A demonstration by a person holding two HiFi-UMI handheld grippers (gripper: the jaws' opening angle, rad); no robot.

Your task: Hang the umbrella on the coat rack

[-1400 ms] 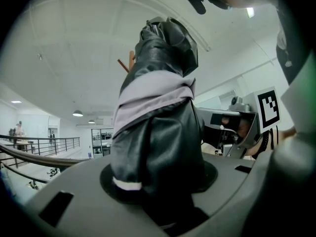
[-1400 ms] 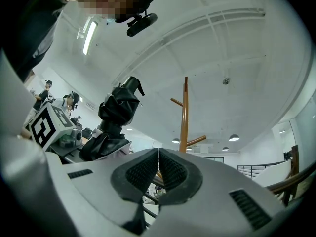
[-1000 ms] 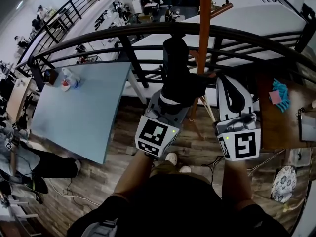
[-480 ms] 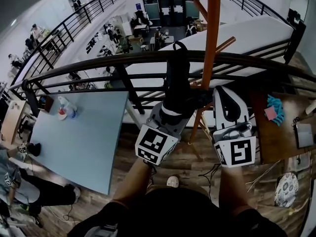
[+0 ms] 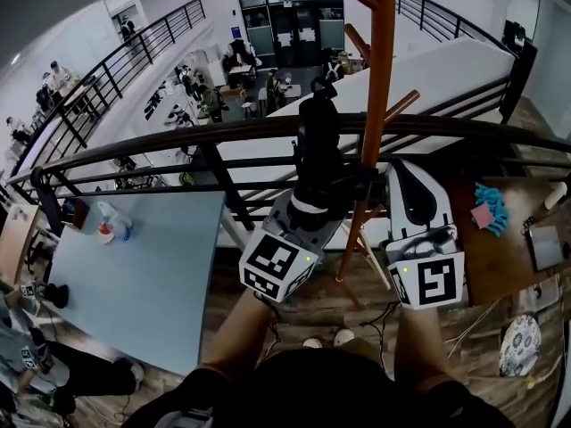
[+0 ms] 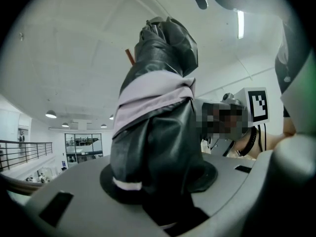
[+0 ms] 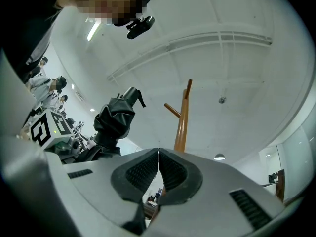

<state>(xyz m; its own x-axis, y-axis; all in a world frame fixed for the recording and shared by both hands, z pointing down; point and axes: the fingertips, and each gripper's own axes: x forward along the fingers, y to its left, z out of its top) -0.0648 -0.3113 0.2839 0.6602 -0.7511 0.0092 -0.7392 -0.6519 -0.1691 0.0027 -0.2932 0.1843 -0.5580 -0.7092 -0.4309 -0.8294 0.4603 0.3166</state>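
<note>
Just left of the coat rack (image 5: 382, 105) pole, my left gripper (image 5: 314, 205) clamps the folded black umbrella (image 5: 318, 136) upright, while my right gripper (image 5: 409, 175), right of the pole, has its jaws pressed together on nothing.

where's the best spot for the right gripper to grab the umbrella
Likely the upper part of the umbrella, above where the left gripper clamps its lower part. It stands upright, so come level from its right, where the right gripper is, and pinch across the folded bundle. That gripper's jaws are shut, so open them first, and steer round the rack pole.
</note>
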